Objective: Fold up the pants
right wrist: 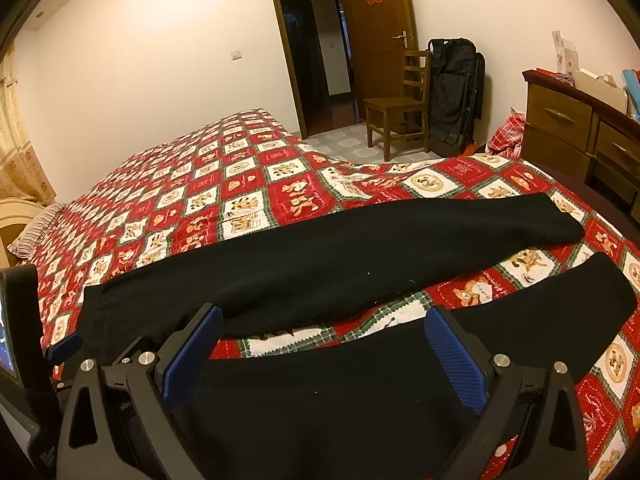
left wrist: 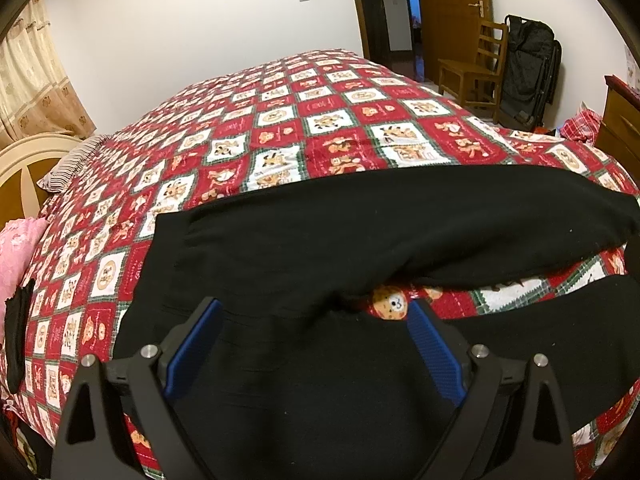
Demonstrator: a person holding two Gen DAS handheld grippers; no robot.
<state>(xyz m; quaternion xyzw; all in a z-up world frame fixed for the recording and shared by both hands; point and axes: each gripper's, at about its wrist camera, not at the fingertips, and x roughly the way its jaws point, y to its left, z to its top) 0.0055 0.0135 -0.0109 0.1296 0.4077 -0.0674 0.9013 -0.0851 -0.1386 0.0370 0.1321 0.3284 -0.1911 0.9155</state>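
While both grippers hang over the near edge of the bed, the scene reads as follows.

Pants: black pants [right wrist: 328,256] lie flat on the bedspread, legs spread apart in a V; the waist end is toward the left, the two cuffs toward the right.
Far leg: it runs across the bedspread to a cuff [right wrist: 560,220] near the dresser side.
Near leg: it lies closer to the cameras, well apart from the far leg at the cuffs, with a wedge of bedspread showing between them.
Crotch: in the left wrist view the legs meet just ahead of the left gripper, where a little bedspread peeks through.
Left gripper: the left gripper [left wrist: 314,316] sits above the seat of the pants, its blue pads [left wrist: 192,350] spread wide, nothing between them but cloth lying below.
Right gripper: the right gripper [right wrist: 324,324] sits above the near leg, fingers likewise spread wide, gripping nothing.
Contact: whether either gripper touches the fabric, I cannot tell.
Bedspread: a red and white patchwork bedspread [right wrist: 240,184] with cartoon squares covers the bed.
Pillow: a striped pillow [left wrist: 72,164] lies at the headboard end.
Room: a wooden chair [right wrist: 396,104] stands by the open door, a black folded item just beside it; a wooden dresser [right wrist: 560,128] stands on the right.
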